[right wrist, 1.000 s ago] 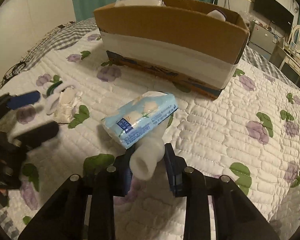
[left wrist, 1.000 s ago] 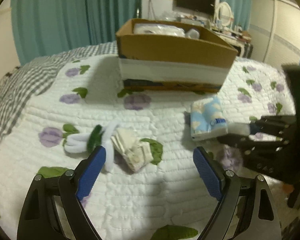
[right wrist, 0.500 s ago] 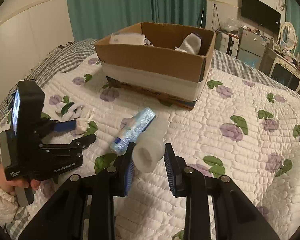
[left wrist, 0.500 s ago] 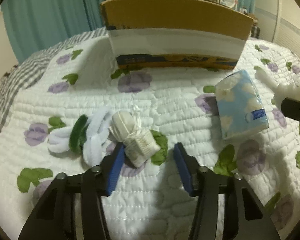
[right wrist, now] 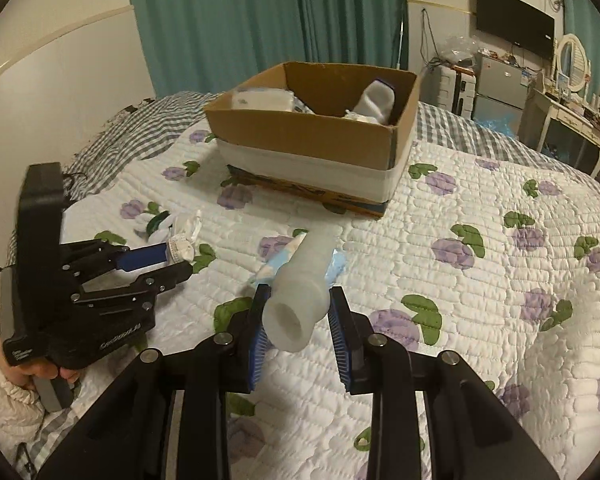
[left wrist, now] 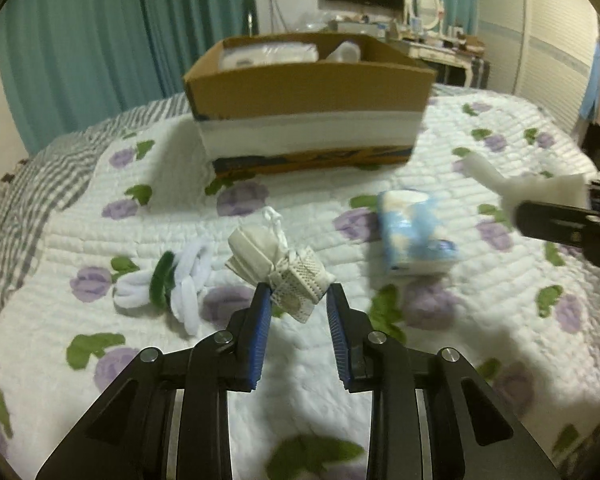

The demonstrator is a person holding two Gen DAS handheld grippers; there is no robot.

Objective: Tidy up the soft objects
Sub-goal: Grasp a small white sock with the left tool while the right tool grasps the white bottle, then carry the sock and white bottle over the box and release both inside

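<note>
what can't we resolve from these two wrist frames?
- Cardboard box contents: left wrist view, front wall hides all but the tops; right wrist view shows only part of the inside.
- Blue tissue pack: blurred in left wrist view; in right wrist view mostly hidden behind the white sock in the right hand-held gripper.
- Cream sock bundle in the left hand-held gripper: small and blurred in right wrist view.
</note>
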